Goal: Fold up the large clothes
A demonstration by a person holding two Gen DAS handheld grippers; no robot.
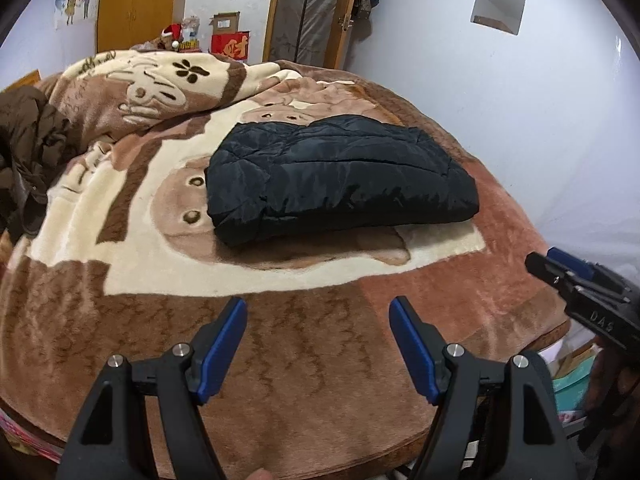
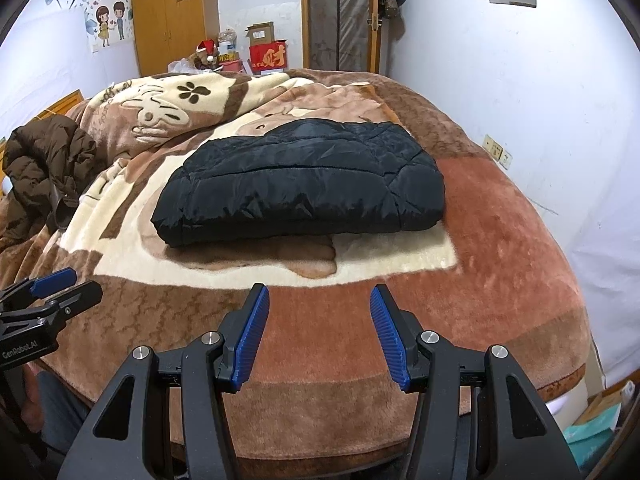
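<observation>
At the far left a brown puffer jacket (image 2: 44,168) lies crumpled on the patterned fleece blanket (image 2: 500,240), well apart from the black quilted jacket (image 2: 304,184), which sits folded into a flat rectangle near the middle of the bed. The left gripper (image 1: 318,308) hangs above the blanket's near edge, jaws spread and nothing between them. Beside it, the right gripper (image 2: 319,296) also stands released and empty — both clear of the folded jacket.
</observation>
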